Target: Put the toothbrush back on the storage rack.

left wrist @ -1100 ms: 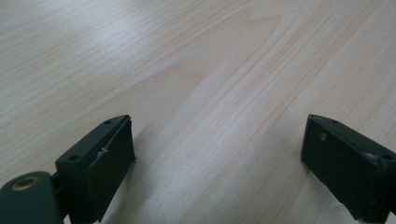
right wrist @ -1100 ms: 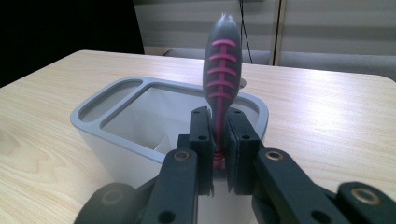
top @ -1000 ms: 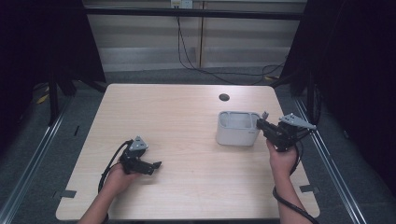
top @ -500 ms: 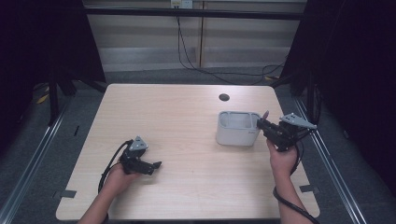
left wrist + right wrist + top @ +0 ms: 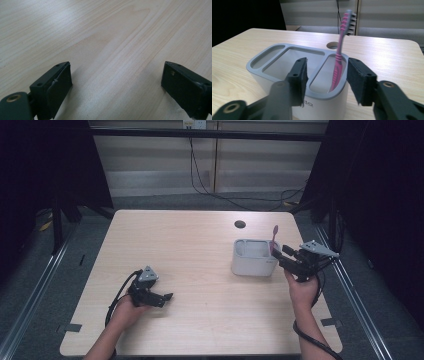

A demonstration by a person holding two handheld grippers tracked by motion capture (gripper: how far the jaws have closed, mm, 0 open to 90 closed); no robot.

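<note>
A grey-white holder (image 5: 254, 257) (image 5: 287, 65) with several compartments stands on the right half of the table. A pink toothbrush (image 5: 273, 239) (image 5: 339, 57) stands upright in its right end compartment, head up. My right gripper (image 5: 281, 256) (image 5: 325, 72) is level at that end of the holder. Its jaws have just been opening, and the pads now stand apart on either side of the handle without touching it. My left gripper (image 5: 162, 297) (image 5: 115, 75) rests low on the table's front left, open, with only bare wood between its jaws.
A round cable hole (image 5: 240, 224) (image 5: 332, 45) lies in the wooden table (image 5: 190, 240) behind the holder. Cables trail from both grippers toward the front edge. Dark curtains and metal rails flank the table.
The right gripper's jaws stand wider than before, and the toothbrush now stands free in the holder. Neither hand has shifted.
</note>
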